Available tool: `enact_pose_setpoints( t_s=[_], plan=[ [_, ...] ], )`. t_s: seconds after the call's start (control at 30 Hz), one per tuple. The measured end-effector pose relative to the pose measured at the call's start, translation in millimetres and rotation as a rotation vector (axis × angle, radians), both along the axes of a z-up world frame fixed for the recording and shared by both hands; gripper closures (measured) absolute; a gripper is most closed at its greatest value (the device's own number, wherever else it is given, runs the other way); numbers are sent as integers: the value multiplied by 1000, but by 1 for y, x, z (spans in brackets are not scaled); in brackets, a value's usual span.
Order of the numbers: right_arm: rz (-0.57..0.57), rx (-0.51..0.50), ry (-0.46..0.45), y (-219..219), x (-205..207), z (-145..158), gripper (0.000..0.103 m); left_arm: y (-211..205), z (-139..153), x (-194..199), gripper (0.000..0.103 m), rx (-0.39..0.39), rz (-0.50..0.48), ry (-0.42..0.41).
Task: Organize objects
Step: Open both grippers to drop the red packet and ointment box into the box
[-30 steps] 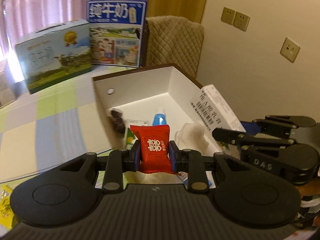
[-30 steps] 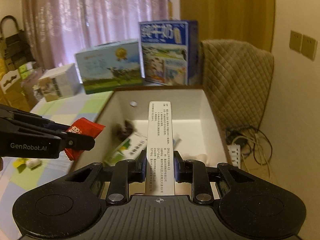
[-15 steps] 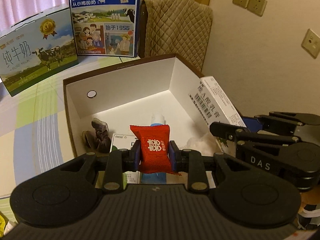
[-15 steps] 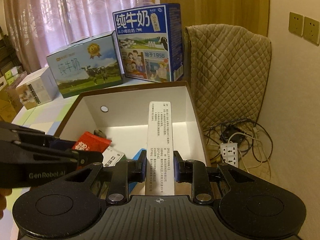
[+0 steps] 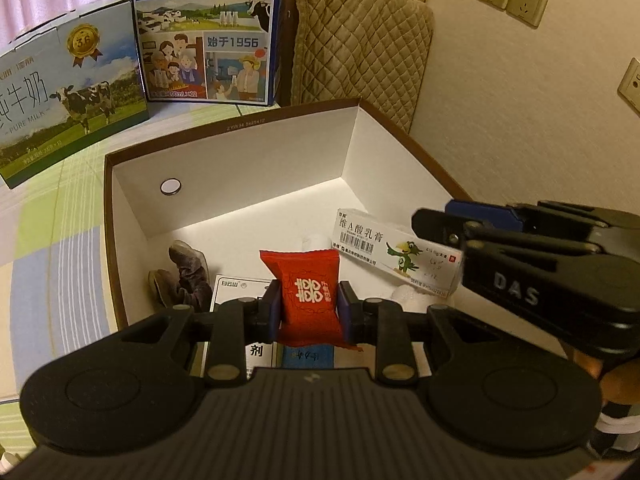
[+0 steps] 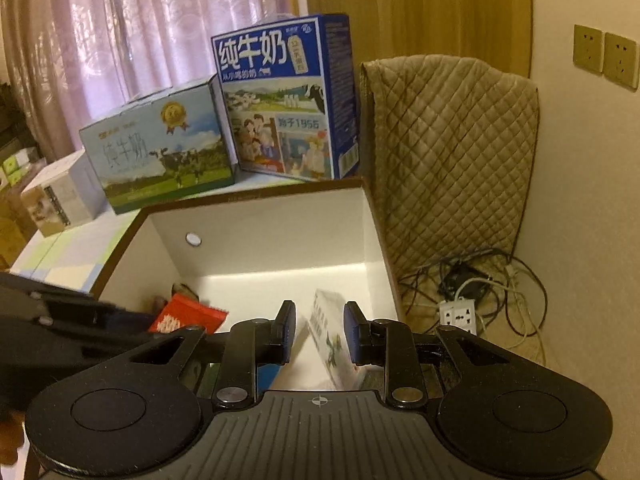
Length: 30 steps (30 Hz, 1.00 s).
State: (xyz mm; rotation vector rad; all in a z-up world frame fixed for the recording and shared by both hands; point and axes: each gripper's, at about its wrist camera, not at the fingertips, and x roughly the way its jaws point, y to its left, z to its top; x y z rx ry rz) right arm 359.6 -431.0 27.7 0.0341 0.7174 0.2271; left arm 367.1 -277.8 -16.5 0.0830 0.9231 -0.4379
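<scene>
— Checked counter (image 5: 52, 240), white open cardboard box (image 5: 240, 168): where's the red foil sachet (image 5: 309, 296)?
— Over the box, clenched in the left tool (image 5: 308, 312).
— And the white ointment carton (image 5: 396, 258)?
— Right tool (image 6: 319, 334) grasps it, tilted, inside the box.

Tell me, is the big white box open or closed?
Open. The white box has no lid; a little boot shows inside.

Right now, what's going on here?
A person holds both grippers over the open white box, which already has several small items in it. The left gripper has its jaws shut on a red candy packet. The right gripper has a white ointment carton tilted between its jaws; whether they grip it I can't tell.
</scene>
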Motion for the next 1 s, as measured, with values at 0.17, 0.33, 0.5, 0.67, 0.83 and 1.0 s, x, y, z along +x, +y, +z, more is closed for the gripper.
enact_pose_setpoints(
  t_s=[0.17,0.33,0.5,0.67,0.83,1.0],
  plan=[
    [5,-2,21,0,-4,-5,80,-1,-4,2,79,-4,1,9],
    [5,3,15,0,-8,-3,80,-4,-2,3,79,-3,-7,-6],
    [-9,-18,1,-2,-14,0,80,-4,5,3,74,-34,-24,-54],
    [-7,-5,7,-6,-27,0,78,-3,11,-2,37,-39,-49,-91],
    [-2,6,10,-6,-45,3,64,2,15,-14,22,-15,-66,-98],
    [-5,32,-20,-7,-67,12,49,16,23,-28,15,-27,-54,-96]
  ],
)
